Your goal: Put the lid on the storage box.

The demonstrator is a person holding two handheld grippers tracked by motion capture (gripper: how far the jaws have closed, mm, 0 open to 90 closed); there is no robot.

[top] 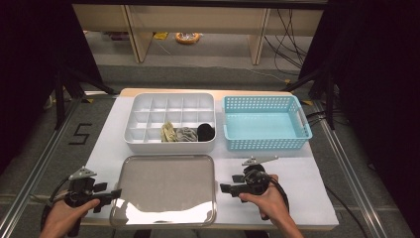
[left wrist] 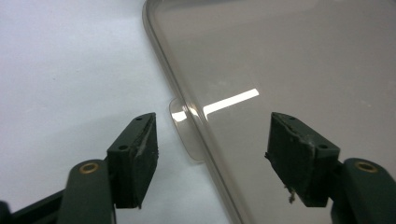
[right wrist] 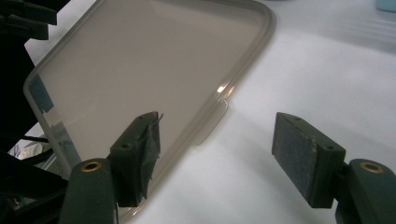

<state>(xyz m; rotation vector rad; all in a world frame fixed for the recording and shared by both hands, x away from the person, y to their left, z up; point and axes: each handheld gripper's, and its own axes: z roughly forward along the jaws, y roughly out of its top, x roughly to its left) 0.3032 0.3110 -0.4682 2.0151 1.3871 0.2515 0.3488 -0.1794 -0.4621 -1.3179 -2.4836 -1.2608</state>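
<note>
High view shows the flat clear plastic lid (top: 166, 188), long side left to right; left gripper (top: 113, 194) and right gripper (top: 225, 188) wait wide open beside its short edges, white table (top: 307, 188) around.

We see the white table covering (top: 307, 193) evenly and brightly lit from above, while both side margins of the high view fall into near-black. A broad white glare spreads across the near edge of the translucent grey plastic lid (top: 168, 188), and in the left gripper view a sharp bright streak of reflected light crosses it. The high view is soft and low in detail. In both gripper views the black jaws look slightly blurred, and faint shadows lie beside the lid's rim.
</note>
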